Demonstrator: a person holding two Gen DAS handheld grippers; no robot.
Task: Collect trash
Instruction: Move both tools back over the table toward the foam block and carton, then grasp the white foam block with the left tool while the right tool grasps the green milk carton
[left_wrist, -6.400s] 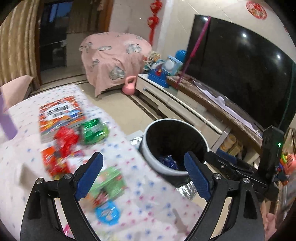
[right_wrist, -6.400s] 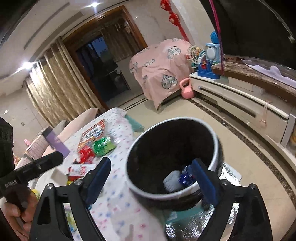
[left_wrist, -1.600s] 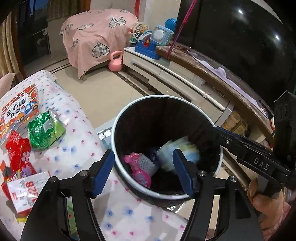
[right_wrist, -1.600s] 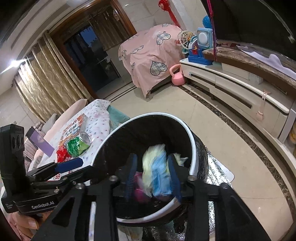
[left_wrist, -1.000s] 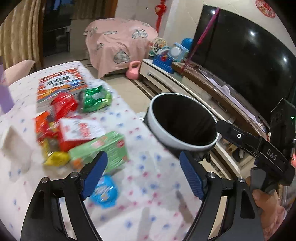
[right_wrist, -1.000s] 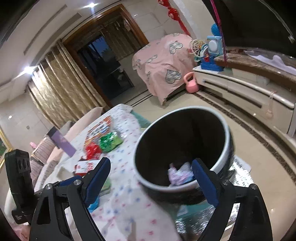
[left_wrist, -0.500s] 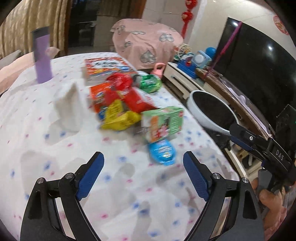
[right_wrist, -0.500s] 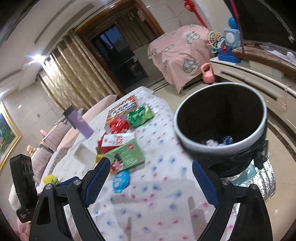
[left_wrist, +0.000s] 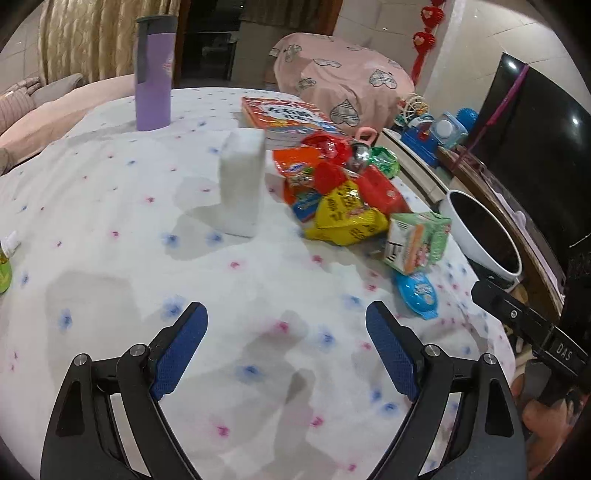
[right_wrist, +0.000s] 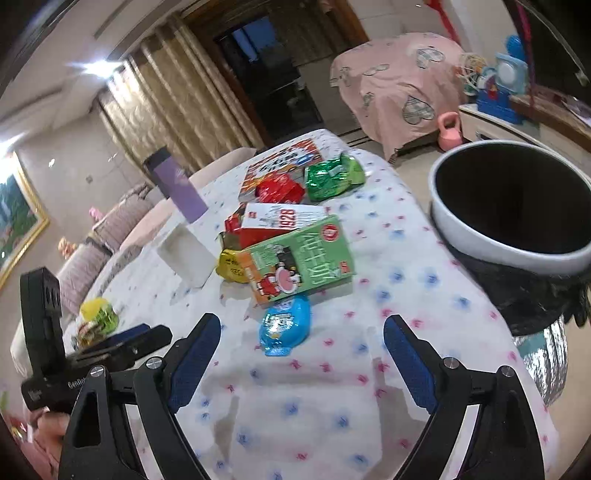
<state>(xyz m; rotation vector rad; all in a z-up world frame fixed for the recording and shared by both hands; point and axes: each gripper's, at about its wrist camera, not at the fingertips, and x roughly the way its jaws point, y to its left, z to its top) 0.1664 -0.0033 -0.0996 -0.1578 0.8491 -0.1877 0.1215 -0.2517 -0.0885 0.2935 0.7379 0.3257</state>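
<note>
Left gripper (left_wrist: 284, 347) hung over bare tablecloth (left_wrist: 110, 206), jaws wide apart after just opening further, nothing between them. Right gripper (right_wrist: 301, 354) likewise spread wide and empty, tilted down at the table. Nearest trash to the right gripper was the blue oval packet (right_wrist: 284, 326), lying flat just ahead of its fingertips and slightly toward the left finger; long axis ran roughly away from the gripper, tilted a little to the right. In the left wrist view the same blue oval packet (left_wrist: 417, 295) sat off to the right, beyond the right fingertip, so the right hand looked the closer one for that pick. Just past it lay the green carton (right_wrist: 299, 258), on its side, touching the yellow wrapper (right_wrist: 231, 267). Behind those a pile: the red-and-white 1928 box (right_wrist: 280, 221), red packets (right_wrist: 277, 188), a green foil bag (right_wrist: 332, 177), an orange snack bag (left_wrist: 295, 164). White tissue pack (left_wrist: 242, 184) stood upright left of the pile, purple tumbler (left_wrist: 153, 74) farther back. Trash bin (right_wrist: 517, 254), white rim, dark inside, stood off the table edge to the right of the right gripper, contents hidden from here. Likely next step: close on the blue packet, then carry it right to the bin.
</note>
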